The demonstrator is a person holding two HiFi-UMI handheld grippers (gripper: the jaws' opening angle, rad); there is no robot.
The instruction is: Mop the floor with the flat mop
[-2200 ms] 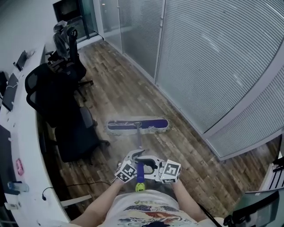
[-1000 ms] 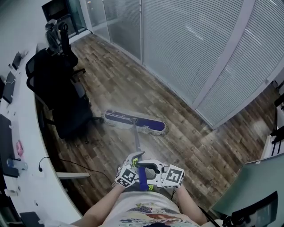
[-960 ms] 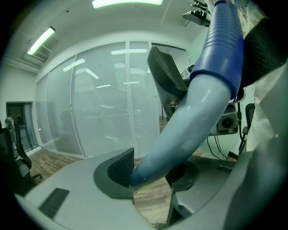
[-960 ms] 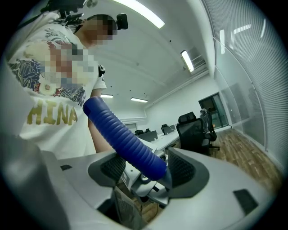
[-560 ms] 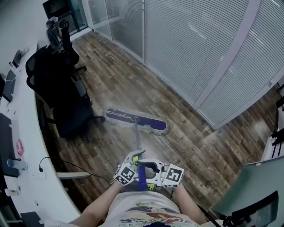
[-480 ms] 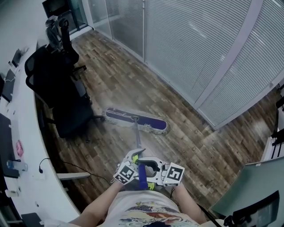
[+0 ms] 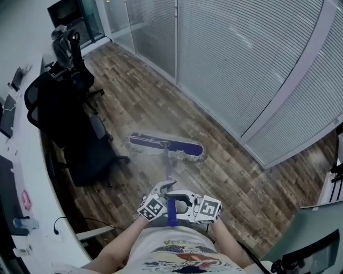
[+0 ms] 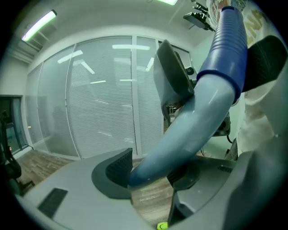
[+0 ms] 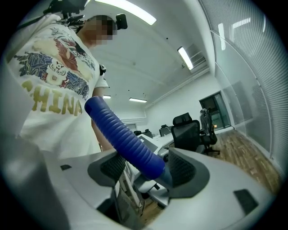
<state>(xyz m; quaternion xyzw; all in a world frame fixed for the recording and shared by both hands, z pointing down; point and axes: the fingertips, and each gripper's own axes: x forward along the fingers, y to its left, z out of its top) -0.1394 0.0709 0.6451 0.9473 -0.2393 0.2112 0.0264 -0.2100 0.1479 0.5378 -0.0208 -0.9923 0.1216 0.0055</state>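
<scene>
L hand-held gripper (image 7: 163, 188) on flat mop (image 7: 166, 147) handle, jaws just opening.

Dimmish, even overhead light; ceiling strips (image 9: 128, 11) flare white, reflections streak the glass wall (image 8: 103, 90), gripper views fisheye-bent with black corners, shadows soft on the floor (image 7: 144, 107)

The head camera looked steeply down from above the person onto the brown wood-plank floor (image 7: 161, 101). The left gripper (image 8: 150, 173) carried a camera close behind its jaws, facing the glass wall with white blinds (image 8: 90, 103), which the head view shared. The right gripper (image 9: 141, 168) camera faced back, up at the person's printed white T-shirt (image 9: 49, 90). All three views held the blue ribbed-grip mop handle (image 7: 171, 211).
</scene>
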